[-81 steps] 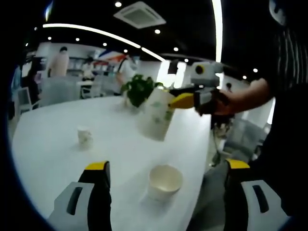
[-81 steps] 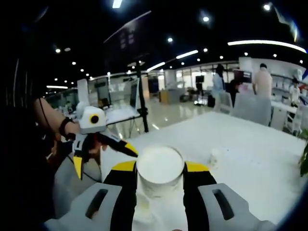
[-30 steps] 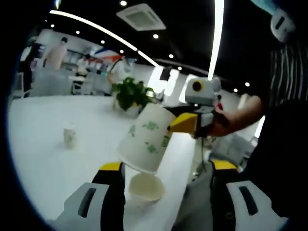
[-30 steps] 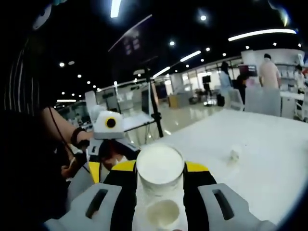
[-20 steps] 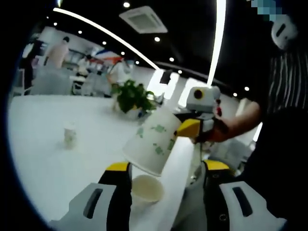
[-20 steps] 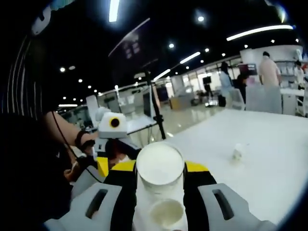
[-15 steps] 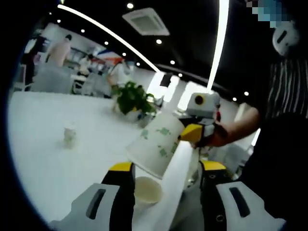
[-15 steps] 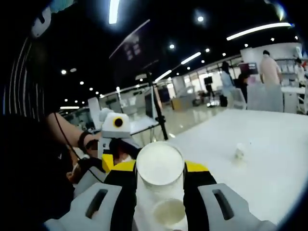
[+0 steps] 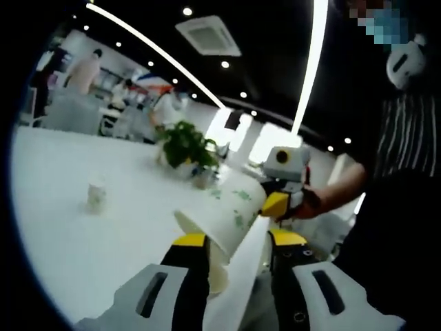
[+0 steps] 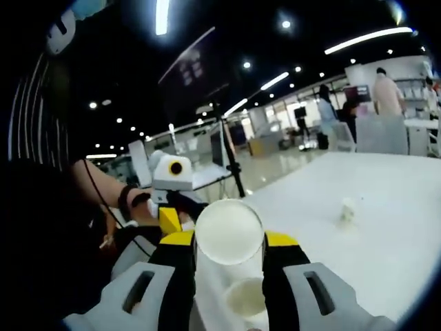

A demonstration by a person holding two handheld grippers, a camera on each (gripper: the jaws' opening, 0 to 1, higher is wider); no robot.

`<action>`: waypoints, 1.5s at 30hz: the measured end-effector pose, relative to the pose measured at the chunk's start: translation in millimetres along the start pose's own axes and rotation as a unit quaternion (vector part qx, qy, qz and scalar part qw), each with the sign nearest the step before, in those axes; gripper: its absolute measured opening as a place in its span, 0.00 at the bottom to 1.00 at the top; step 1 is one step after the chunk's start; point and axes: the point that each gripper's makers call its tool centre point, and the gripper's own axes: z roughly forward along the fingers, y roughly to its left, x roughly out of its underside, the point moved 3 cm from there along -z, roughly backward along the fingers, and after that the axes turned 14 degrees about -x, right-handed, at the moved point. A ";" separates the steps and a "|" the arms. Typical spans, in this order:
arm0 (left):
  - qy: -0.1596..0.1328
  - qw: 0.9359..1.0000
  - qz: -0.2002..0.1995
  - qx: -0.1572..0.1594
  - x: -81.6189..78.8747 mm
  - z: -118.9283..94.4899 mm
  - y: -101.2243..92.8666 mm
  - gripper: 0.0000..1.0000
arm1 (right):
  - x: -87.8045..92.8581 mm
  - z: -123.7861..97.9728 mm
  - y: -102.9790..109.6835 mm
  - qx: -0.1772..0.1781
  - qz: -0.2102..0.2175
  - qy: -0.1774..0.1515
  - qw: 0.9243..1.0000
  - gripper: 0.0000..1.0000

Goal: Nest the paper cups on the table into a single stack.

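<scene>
My right gripper (image 10: 229, 243) is shut on a white paper cup with green print (image 10: 229, 229); its base faces the camera. In the left gripper view that cup (image 9: 231, 215) hangs tilted, base down, in the right gripper (image 9: 275, 205), just above a second, plain cup (image 9: 218, 272) standing open near the table edge. The standing cup (image 10: 246, 298) also shows under the held one. My left gripper (image 9: 238, 240) has its jaws drawn in around the standing cup, still open; it appears as the left gripper (image 10: 171, 219). A third small cup (image 9: 96, 196) (image 10: 348, 209) stands far off.
The white table (image 9: 76, 255) (image 10: 375, 258) stretches away, its edge right by the standing cup. A potted plant (image 9: 185, 143) stands at its far side. A person's arm (image 9: 339, 189) holds the right gripper. People and chairs (image 10: 380, 117) fill the background.
The right gripper has lowered and tilted the printed cup down over the standing cup. The left jaws have narrowed steadily around the standing cup as that gripper came closer.
</scene>
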 end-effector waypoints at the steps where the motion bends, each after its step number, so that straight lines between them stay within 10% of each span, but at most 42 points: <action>1: -0.001 1.000 -0.001 0.000 -0.4 -0.3 0.1 0.30 | 0.4 -0.3 0.0 0.000 0.000 0.000 1.000 0.34; 45: 0.022 0.998 0.031 0.049 -7.3 -12.8 -24.5 0.02 | 15.3 -2.6 15.6 -0.039 0.007 0.006 0.999 0.34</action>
